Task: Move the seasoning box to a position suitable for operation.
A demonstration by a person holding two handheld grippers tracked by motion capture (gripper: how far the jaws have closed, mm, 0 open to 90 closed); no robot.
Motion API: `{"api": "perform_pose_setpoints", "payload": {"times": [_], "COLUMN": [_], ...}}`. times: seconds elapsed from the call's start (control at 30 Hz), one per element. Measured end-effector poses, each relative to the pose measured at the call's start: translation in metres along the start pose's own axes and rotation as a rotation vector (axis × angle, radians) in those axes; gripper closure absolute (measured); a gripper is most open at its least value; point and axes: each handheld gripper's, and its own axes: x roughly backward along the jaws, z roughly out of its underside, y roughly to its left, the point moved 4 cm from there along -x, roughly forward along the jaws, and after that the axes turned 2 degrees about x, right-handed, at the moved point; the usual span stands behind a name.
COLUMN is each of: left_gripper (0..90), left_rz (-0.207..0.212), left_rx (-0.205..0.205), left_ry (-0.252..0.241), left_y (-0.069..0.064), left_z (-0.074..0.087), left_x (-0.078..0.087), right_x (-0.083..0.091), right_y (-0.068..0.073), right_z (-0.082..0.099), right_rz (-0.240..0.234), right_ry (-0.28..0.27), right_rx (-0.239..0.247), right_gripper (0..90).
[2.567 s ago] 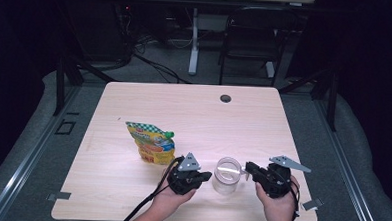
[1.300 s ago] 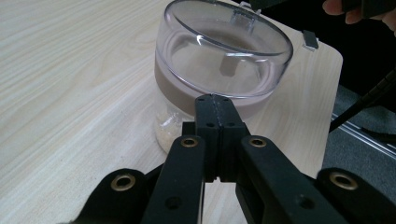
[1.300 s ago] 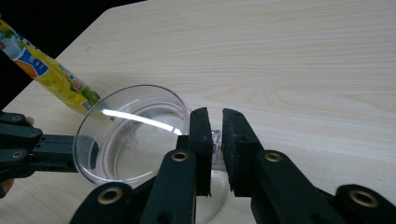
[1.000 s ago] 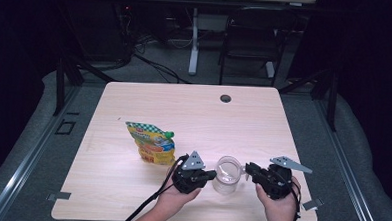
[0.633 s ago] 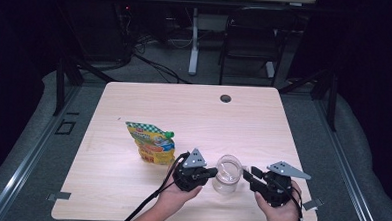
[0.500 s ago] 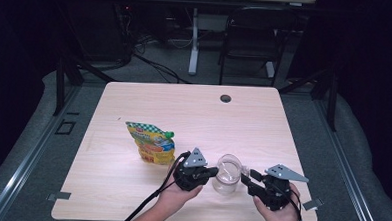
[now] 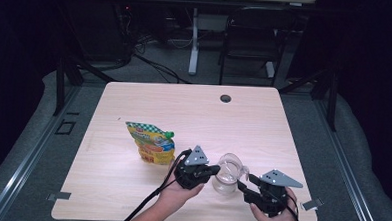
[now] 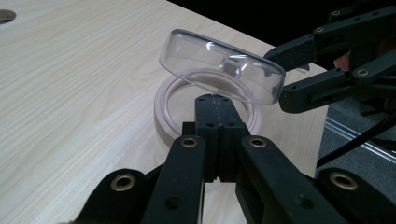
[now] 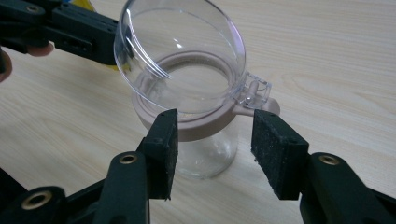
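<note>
Item: clear glass jar (image 7: 226, 178) with a pinkish-beige collar (image 9: 196, 126) and a hinged transparent lid (image 9: 180, 58), standing upright near the front edge of a pale wooden tabletop (image 7: 194, 115), between the two hand-held grippers. Lid: swung up and tilted, attached at a small clear hinge tab (image 9: 254, 91) on the collar's side. Left gripper (image 7: 209, 170): jaws clenched tight together, their tips at the near rim of the collar in the left gripper view; whether they pinch the rim or merely press against it cannot be told. Right gripper (image 7: 245, 181): jaws have just been opening and stand released, one pad (image 9: 164, 149) just beside the collar, the other (image 9: 279, 154) below the hinge tab; the jar's neck sits beyond the gap, neither pad pressing on it. Also present: a yellow printed pouch (image 7: 150, 142) with a green cap, lying left of the jar, near the left gripper; a dark round grommet (image 7: 226, 98) at the far edge of the tabletop.
</note>
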Motion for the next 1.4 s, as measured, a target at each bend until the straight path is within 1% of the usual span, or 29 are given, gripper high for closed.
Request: {"api": "perform_pose_setpoints", "payload": {"times": [0.13,0.27,0.37,0.43,0.6,0.63,0.67,0.7,0.83,0.87,0.9,1.0,1.03,1.07,1.17,1.2,1.3,1.37,1.4], "left_gripper": [90.0,90.0,90.0,90.0,90.0,90.0,90.0,90.0,90.0,90.0,90.0,90.0,90.0,90.0,90.0,90.0,89.8,89.8,89.7], "left_rz": [0.001,0.002,-0.001,-0.006,-0.006,-0.006,-0.013,-0.007,-0.012,-0.014,-0.015,-0.024,-0.038,-0.038,-0.051,-0.057,-0.075,-0.081,-0.087], "left_rx": [0.003,0.002,0.000,-0.006,-0.005,0.002,0.001,0.006,0.010,0.013,0.018,0.023,0.026,0.026,0.036,0.042,0.062,0.080,0.083], "left_ry": [-0.003,-0.003,-0.002,0.006,0.006,0.009,0.008,0.007,0.008,0.007,0.005,0.004,0.007,0.007,0.006,0.009,0.008,0.002,0.001], "left_y": [0.000,0.000,-0.001,-0.001,0.000,0.001,0.002,0.002,0.004,0.006,0.007,0.011,0.014,0.014,0.021,0.023,0.031,0.035,0.037], "left_z": [0.000,0.000,0.001,0.002,0.005,0.007,0.007,0.008,0.012,0.014,0.015,0.021,0.027,0.027,0.036,0.039,0.048,0.053,0.054], "left_x": [0.000,0.000,0.000,-0.001,-0.001,0.000,0.000,0.001,0.005,0.007,0.009,0.017,0.023,0.023,0.034,0.038,0.048,0.053,0.056], "right_x": [-0.005,-0.006,-0.007,-0.006,-0.005,-0.004,-0.004,-0.004,-0.002,-0.002,-0.001,0.000,0.000,0.000,0.001,0.001,0.002,0.001,0.001], "right_y": [0.000,0.002,0.003,0.005,0.006,0.006,0.007,0.007,0.007,0.007,0.007,0.005,0.005,0.005,0.004,0.004,0.001,0.001,0.001], "right_z": [0.002,0.001,0.001,-0.001,-0.003,-0.004,-0.005,-0.005,-0.007,-0.007,-0.008,-0.008,-0.008,-0.008,-0.008,-0.009,-0.008,-0.008,-0.007], "right_rz": [0.007,0.012,0.016,0.019,0.026,0.023,0.023,0.026,0.028,0.028,0.026,0.032,0.033,0.033,0.029,0.027,0.033,0.035,0.037], "right_ry": [0.006,-0.007,-0.011,-0.021,-0.038,-0.051,-0.053,-0.064,-0.075,-0.075,-0.088,-0.088,-0.091,-0.091,-0.099,-0.106,-0.102,-0.102,-0.101], "right_rx": [0.010,0.010,0.023,0.030,0.040,0.040,0.042,0.040,0.043,0.043,0.040,0.038,0.035,0.035,0.018,0.011,0.009,0.007,0.005], "right_gripper": [49.5,48.8,48.6,48.5,48.5,48.5,48.5,48.6,49.1,49.1,49.5,52.0,52.5,52.5,55.8,57.3,58.9,59.3,59.7]}}
